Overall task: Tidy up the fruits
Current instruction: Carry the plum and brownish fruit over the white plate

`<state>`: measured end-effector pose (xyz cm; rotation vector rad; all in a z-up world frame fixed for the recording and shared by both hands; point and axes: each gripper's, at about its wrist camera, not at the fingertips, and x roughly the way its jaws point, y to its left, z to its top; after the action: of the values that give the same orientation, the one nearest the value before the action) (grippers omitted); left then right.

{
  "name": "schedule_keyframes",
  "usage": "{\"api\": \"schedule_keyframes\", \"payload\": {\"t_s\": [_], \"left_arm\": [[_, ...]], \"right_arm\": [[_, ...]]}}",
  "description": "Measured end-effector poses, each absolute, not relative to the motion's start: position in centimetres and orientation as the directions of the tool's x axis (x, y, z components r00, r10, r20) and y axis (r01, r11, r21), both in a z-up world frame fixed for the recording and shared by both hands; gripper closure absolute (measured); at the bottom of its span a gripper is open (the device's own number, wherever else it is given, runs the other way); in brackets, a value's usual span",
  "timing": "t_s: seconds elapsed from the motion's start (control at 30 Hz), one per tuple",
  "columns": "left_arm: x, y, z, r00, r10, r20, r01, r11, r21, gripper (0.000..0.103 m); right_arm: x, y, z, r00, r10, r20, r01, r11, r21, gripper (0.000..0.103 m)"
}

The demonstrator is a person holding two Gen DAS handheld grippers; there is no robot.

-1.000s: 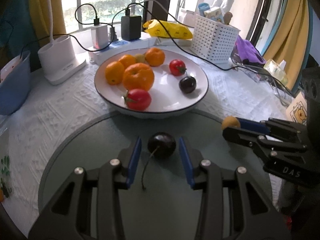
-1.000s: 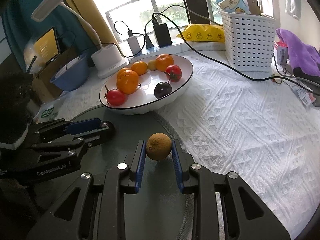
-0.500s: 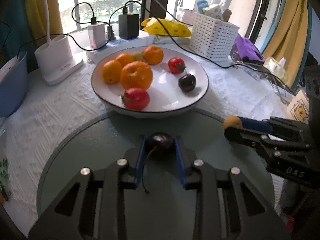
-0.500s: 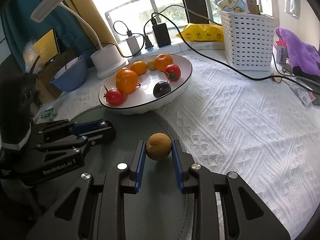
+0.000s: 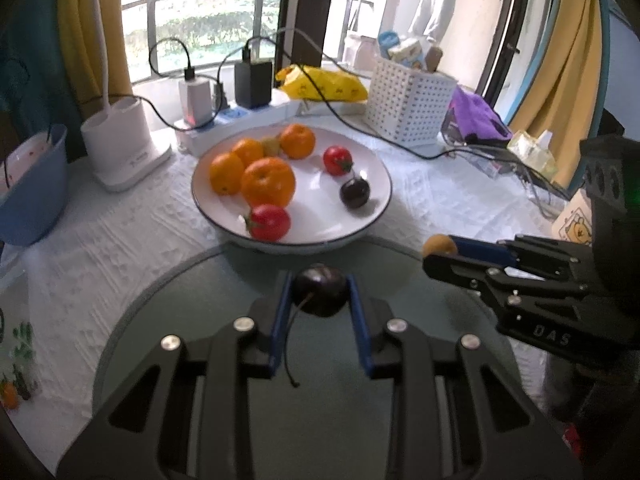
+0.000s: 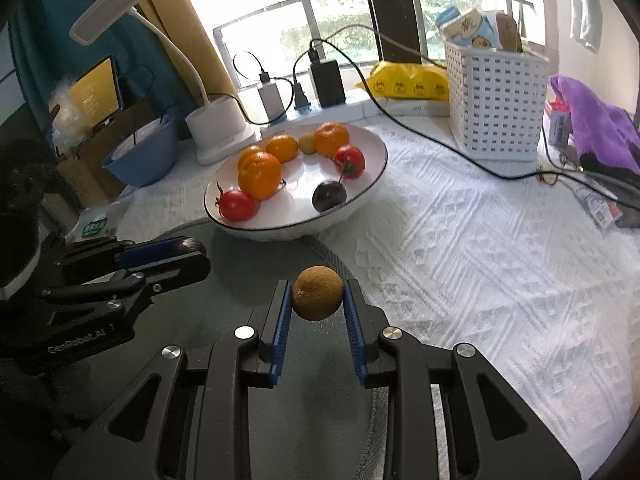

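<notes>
The left tongs (image 5: 320, 294) pinch a dark cherry (image 5: 320, 295) between their blue pads, its thin stem curling down toward 6 o'clock over the round grey mat (image 5: 192, 320). The cherry sits right at the fingertips, with the white bowl (image 5: 372, 216) just beyond it at 12 o'clock. In that bowl lie four oranges (image 5: 267, 181), two red tomatoes (image 5: 269, 222), a second dark cherry (image 5: 354, 193) and a small yellowish fruit at the far rim.

The right tongs (image 6: 317, 300) pinch a small tan round fruit (image 6: 317, 293), pads pressed on both its sides, held above the mat's edge where it meets the white tablecloth (image 6: 480, 264). From the right wrist view the bowl lies at 12 o'clock, slightly toward 11, and the left tongs show at 9 o'clock, the cherry peeking out at their tips. From the left wrist view the right tongs reach in from 3 o'clock, the tan fruit at their tip near the bowl's rim.
</notes>
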<state>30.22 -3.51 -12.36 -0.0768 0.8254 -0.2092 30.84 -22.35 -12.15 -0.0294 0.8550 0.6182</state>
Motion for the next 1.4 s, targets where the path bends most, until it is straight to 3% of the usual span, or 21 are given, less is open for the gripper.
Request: {"api": "schedule_keyframes", "payload": {"t_s": [0.5,1.17,1.4], "left_arm": [[31.5,-4.1,-10.2,0.701,-0.237,-0.672,0.183,0.971,-0.152,0.073],[36.2,-5.0,-12.1,0.661,-0.245,-0.709,0.182,0.969,-0.165,0.073],[35.7,-3.8,-11.1,0.694,-0.241,-0.679,0.164,0.97,-0.178,0.056]], "right_arm": [[32.1,-23.0,-9.9,0.537,0.501,-0.679,-0.527,0.828,0.194,0.075],[35.7,-24.1,-10.5,0.541,0.481,-0.69,-0.503,0.842,0.194,0.075],[35.8,-23.3,-10.3,0.54,0.481,-0.691,-0.514,0.838,0.182,0.075]]}}
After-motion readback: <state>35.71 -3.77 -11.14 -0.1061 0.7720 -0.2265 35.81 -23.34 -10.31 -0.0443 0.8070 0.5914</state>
